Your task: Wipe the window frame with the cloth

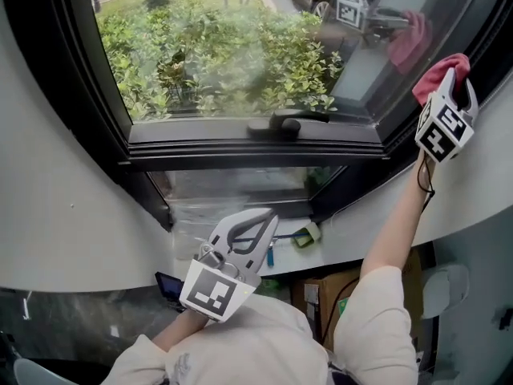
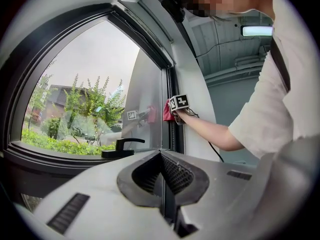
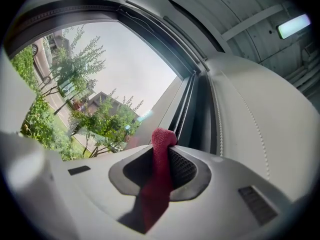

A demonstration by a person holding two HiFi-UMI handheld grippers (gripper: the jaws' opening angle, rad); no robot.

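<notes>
Item 1, container: a cardboard box [image 1: 319, 293] below the sill, next to my right sleeve. I cannot make out its contents.

Item 2, my right gripper [image 3: 163, 146]: raised to the right side of the dark window frame [image 1: 256, 152]. The jaws are closed on the red cloth [image 3: 161, 170], which runs up between them. Its bunched end sticks out past the tips and lies against the frame's channel.

Item 3, my left gripper [image 2: 163, 183]: held low in front of the sill, well apart from the cloth. The jaws are pressed together with nothing between them, and they touch nothing.

Item 4: a black window handle [image 1: 285, 123] lying along the bottom sash.
</notes>
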